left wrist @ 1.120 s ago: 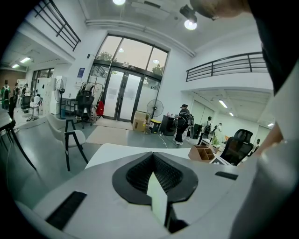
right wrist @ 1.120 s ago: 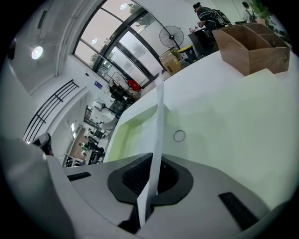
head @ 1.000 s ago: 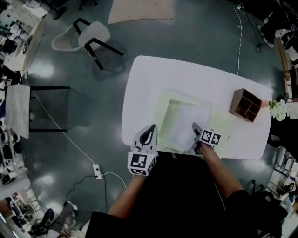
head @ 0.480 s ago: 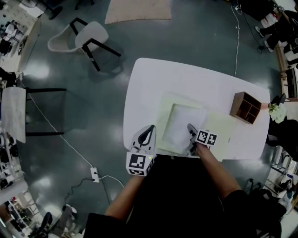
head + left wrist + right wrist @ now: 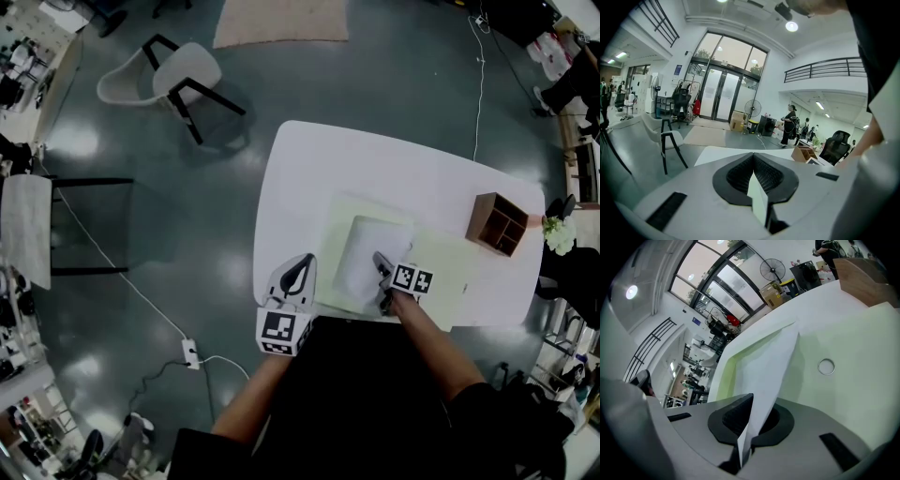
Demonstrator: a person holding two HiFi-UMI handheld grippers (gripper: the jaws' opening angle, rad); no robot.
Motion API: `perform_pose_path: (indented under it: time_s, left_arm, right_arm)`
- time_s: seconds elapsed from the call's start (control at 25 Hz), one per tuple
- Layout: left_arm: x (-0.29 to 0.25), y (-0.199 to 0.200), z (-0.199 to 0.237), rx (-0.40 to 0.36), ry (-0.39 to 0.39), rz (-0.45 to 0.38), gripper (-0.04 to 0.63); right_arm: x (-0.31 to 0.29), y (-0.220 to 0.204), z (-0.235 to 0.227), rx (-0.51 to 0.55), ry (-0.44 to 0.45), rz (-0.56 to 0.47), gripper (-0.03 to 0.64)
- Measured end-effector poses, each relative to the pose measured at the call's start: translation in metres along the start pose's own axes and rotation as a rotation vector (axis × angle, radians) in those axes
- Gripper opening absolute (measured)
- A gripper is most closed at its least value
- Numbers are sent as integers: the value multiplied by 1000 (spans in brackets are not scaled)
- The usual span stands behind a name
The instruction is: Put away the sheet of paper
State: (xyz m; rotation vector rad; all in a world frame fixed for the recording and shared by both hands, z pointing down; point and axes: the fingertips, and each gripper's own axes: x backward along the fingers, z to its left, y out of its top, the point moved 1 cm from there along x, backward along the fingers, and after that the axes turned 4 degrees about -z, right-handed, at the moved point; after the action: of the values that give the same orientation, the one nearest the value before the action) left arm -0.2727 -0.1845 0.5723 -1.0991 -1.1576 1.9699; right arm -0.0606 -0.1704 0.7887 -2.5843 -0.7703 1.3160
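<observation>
A white sheet of paper [image 5: 370, 251] lies on a pale green mat [image 5: 441, 267] on the white table [image 5: 375, 169]. My right gripper [image 5: 382, 279] is shut on the sheet's near right edge. In the right gripper view the paper [image 5: 776, 366] rises from between the closed jaws [image 5: 745, 432] and bends over the mat. My left gripper [image 5: 298, 265] hovers at the table's near left edge, apart from the sheet. Its jaws [image 5: 753, 171] meet with nothing held.
A small wooden box with compartments [image 5: 497, 223] stands at the table's right end, with white flowers [image 5: 560, 234] beyond it. A metal ring [image 5: 826, 366] lies on the mat. A white chair [image 5: 178, 80] stands on the floor at the far left.
The right gripper has shifted slightly left with the paper's edge, and the sheet looks narrower and more lifted on that side. The left gripper has stayed put.
</observation>
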Motion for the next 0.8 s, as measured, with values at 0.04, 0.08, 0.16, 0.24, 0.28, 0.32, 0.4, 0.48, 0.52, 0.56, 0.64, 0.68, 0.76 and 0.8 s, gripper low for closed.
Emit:
perform_pose_path:
  time_s: [0.04, 0.08, 0.16, 0.24, 0.28, 0.32, 0.4, 0.48, 0.52, 0.56, 0.64, 0.68, 0.76, 0.8]
  left_arm:
    - [0, 0, 2, 2, 1, 2, 3]
    - [0, 0, 5, 2, 4, 2, 3]
    - [-1, 1, 10, -2, 11, 2, 3]
    - [-2, 1, 14, -3, 16, 3, 3]
    - [-4, 2, 15, -4, 15, 5, 3]
    - [-5, 2, 15, -5, 14, 7, 3]
    - [-7, 4, 16, -7, 10, 10, 3]
    - [-10, 4, 17, -8, 7, 11, 3]
    - [-11, 4, 17, -5, 6, 12, 3]
    - [-11, 3, 18, -2, 5, 13, 3]
    - [-12, 2, 18, -1, 3, 16, 3]
    - [-12, 2, 18, -4, 1, 18, 3]
    - [-12, 2, 19, -19, -3, 22, 3]
    - [-12, 1, 19, -25, -5, 23, 3]
  right_arm:
    - [-2, 0, 3, -1, 1, 1, 0]
    - [-3, 0, 5, -1, 2, 2, 0]
    - [-7, -1, 8, 7, 5, 3, 0]
    - [-11, -1, 13, 18, 11, 5, 0]
    - [-13, -1, 15, 21, 13, 8, 0]
    - [-14, 0, 17, 23, 15, 10, 0]
    - [-18, 0, 21, 21, 20, 15, 0]
    - [-22, 1, 26, 21, 28, 18, 0]
    - [-25, 2, 28, 21, 31, 20, 0]
    - [-27, 2, 30, 20, 34, 21, 0]
    - [-29, 1, 32, 20, 34, 25, 0]
    - [-31, 0, 32, 18, 33, 27, 0]
    - [-32, 0, 33, 15, 34, 30, 0]
    - [-33, 0, 34, 14, 36, 31, 0]
